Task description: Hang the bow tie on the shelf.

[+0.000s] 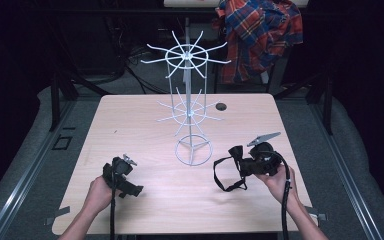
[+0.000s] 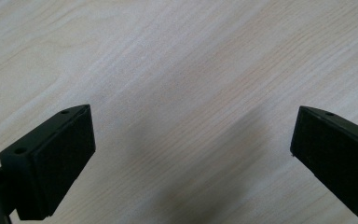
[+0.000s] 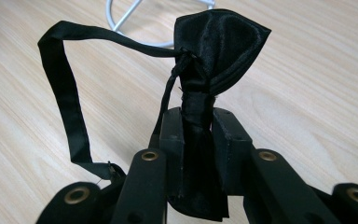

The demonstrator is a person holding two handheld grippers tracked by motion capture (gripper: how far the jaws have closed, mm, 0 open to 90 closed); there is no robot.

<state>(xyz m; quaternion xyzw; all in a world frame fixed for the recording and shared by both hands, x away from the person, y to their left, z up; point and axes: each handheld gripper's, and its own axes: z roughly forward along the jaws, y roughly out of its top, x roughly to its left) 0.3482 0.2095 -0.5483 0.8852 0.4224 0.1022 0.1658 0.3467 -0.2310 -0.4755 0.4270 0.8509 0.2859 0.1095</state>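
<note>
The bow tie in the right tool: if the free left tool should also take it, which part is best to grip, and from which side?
Probably the strap loop. It hangs free from the bow tie, whose knot is clamped in the right tool. The open left tool could come from the loop's open side, jaws across the flat band, clear of the wire rack.

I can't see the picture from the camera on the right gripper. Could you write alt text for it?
A black bow tie is pinched at its centre knot between the two black jaws of the right gripper, one wing fanning out above them. Its thin black strap loops out to the left over the light wooden table, and part of a white wire stand's ring base shows behind.
</note>
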